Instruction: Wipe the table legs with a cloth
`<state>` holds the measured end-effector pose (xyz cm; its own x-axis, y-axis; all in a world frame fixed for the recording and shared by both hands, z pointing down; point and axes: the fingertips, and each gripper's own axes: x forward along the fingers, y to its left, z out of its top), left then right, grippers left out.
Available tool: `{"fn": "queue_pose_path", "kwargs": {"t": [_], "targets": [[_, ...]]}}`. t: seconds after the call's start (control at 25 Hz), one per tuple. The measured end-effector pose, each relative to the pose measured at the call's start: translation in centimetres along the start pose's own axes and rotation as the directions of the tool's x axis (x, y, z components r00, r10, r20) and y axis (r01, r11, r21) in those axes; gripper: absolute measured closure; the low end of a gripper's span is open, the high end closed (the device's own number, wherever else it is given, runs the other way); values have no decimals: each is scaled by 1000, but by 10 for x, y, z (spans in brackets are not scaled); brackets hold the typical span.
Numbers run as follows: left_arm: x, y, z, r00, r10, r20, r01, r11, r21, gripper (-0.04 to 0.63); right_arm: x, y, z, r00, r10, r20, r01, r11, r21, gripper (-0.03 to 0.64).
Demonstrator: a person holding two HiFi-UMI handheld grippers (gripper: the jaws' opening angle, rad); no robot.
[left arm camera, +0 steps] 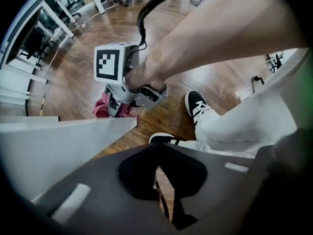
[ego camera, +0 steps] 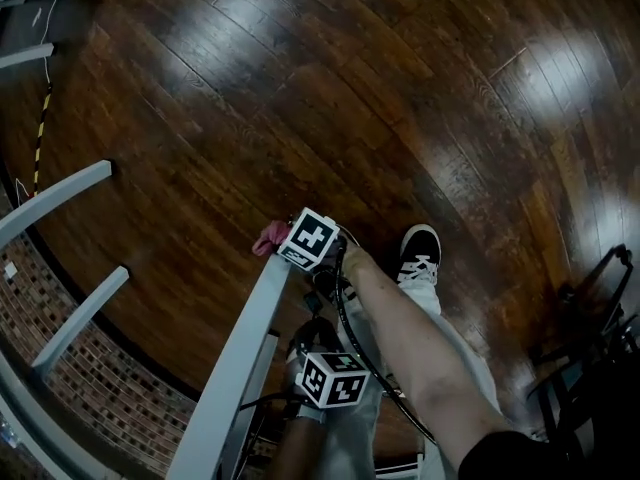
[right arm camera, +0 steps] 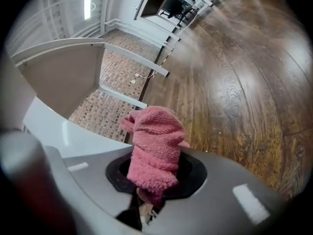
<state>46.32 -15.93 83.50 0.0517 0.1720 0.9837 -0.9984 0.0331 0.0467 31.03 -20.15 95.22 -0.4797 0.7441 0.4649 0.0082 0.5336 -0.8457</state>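
A pink cloth (ego camera: 268,236) is bunched at the end of a pale grey table leg (ego camera: 240,358), which slants up from the bottom left. My right gripper (ego camera: 287,245) is shut on that cloth and holds it against the leg's tip. In the right gripper view the cloth (right arm camera: 156,146) stands up between the jaws of the gripper (right arm camera: 155,177), with the white leg (right arm camera: 63,131) to its left. My left gripper (left arm camera: 159,166) is shut with nothing in it. It hangs lower beside the leg (left arm camera: 58,146) and faces the right gripper (left arm camera: 115,105) and the cloth (left arm camera: 100,109).
Two more grey legs (ego camera: 60,198) (ego camera: 80,318) stick out at the left over a brick-patterned strip (ego camera: 110,378). A black chair base (ego camera: 590,348) stands at the right. The person's black shoe (ego camera: 420,250) rests on the wooden floor (ego camera: 400,98) just right of the grippers.
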Motion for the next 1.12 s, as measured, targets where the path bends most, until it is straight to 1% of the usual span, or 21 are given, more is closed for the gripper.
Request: {"fn": "queue_pose_path", "kwargs": {"t": [0.12,0.24,0.48,0.72,0.92,1.12], "targets": [[-13,-10,-5,999,-38,-1,38,998,-43,598,-15,30,0,997,57,-48,-57,998,-1,548],[-31,-16,-11,998,-63,1,63,995,-79,598,-34,57,0,994,78,-83,-78,997,6,548],[-82,-34,-34,995,-100,-26,97,989,-110,598,-78,138,16,987,129,-96,-127,992,18,548],[-132,-48,-43,993,-119,-8,117,986,-119,598,-121,219,46,978,151,-141,-163,984,-76,548],[-181,-55,-58,992,-126,17,127,982,-140,598,-159,291,60,975,158,-157,-177,978,-113,548],[-231,-63,-65,987,-142,72,153,969,-193,599,-206,354,82,976,145,-163,-172,971,-165,548]]}}
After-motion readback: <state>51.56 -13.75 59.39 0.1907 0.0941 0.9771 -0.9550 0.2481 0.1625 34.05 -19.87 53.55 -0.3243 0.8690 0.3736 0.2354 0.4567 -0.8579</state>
